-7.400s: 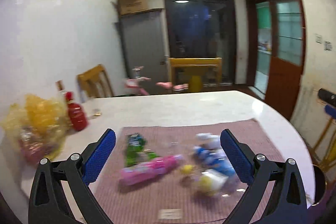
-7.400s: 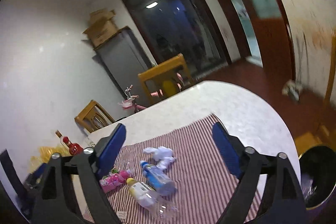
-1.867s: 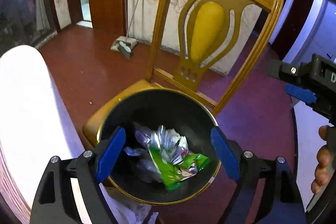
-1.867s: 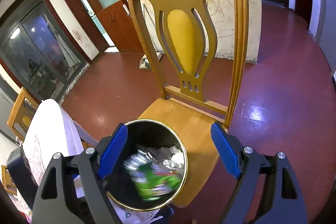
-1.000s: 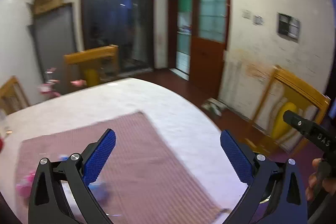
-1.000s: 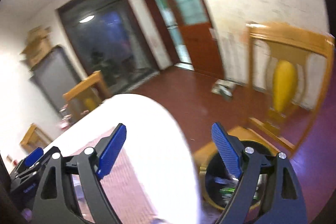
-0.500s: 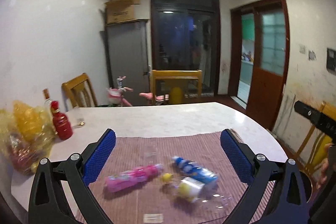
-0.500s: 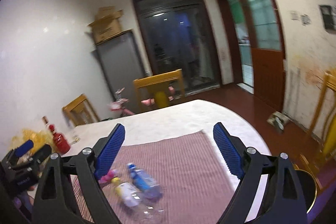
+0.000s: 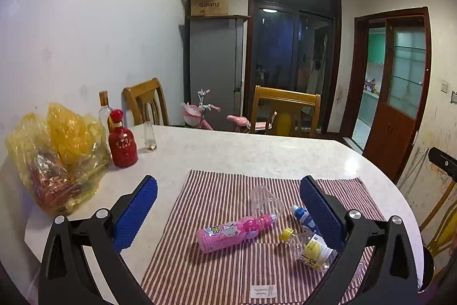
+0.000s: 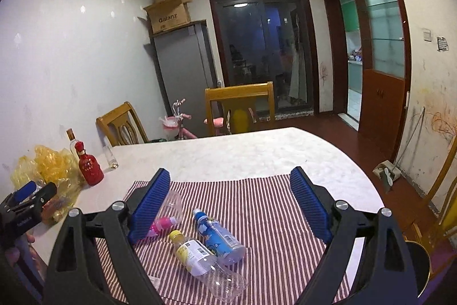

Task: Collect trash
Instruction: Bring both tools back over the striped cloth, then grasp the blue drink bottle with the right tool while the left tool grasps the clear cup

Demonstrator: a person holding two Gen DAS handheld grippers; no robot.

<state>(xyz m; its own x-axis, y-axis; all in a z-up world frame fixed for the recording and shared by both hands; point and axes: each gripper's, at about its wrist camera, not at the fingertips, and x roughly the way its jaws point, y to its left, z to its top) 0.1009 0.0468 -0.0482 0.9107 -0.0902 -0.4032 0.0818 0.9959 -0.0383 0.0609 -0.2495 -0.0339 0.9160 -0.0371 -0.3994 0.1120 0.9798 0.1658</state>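
Observation:
A pink bottle (image 9: 234, 230) lies on the striped mat (image 9: 217, 199), partly hidden in the right wrist view (image 10: 162, 223). Beside it lie a clear plastic cup (image 9: 264, 197) (image 10: 172, 203), a blue-labelled bottle (image 10: 218, 236) (image 9: 302, 217) and a clear yellow-capped bottle (image 10: 200, 256) (image 9: 310, 249). My left gripper (image 9: 228, 207) is open and empty above the mat, over the pink bottle. My right gripper (image 10: 228, 202) is open and empty above the bottles. The black trash bin's rim (image 10: 420, 265) shows at the lower right.
A yellow plastic bag (image 9: 54, 153), a red bottle (image 9: 121, 143), a clear bottle (image 9: 103, 107) and a small glass (image 9: 149, 136) stand at the table's left. Wooden chairs (image 9: 285, 110) stand around the white table (image 9: 257, 153). A pink child's bicycle (image 9: 211, 116) stands behind.
Both grippers have swung from the trash bin on the chair back to the table. They now sit lower and closer over the bottles on the mat.

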